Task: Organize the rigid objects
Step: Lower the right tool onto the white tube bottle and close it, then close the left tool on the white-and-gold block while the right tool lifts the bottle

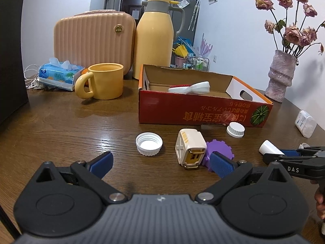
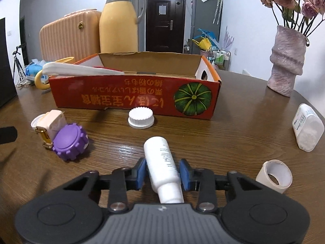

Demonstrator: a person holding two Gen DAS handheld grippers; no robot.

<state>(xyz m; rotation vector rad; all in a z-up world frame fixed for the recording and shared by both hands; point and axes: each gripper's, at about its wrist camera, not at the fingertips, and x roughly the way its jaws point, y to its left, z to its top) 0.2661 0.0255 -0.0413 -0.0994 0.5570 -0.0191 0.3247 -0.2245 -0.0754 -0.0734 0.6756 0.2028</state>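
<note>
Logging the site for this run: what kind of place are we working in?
Most likely a lived-in home, at a wooden dining table. A thermos jug and mug stand on it, dried roses fill a vase, and an entry door shows behind.

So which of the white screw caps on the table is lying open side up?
The white cap left of the cream charger; its hollow threaded inside faces up. The other white cap, by the box, sits closed-top up.

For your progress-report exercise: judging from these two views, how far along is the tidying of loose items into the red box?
Done: a white item already lies in the red box. In hand: the right gripper is closed around the white bottle. Left: the purple cap, cream charger, two white caps, the white ring and clear container remain on the table.
</note>
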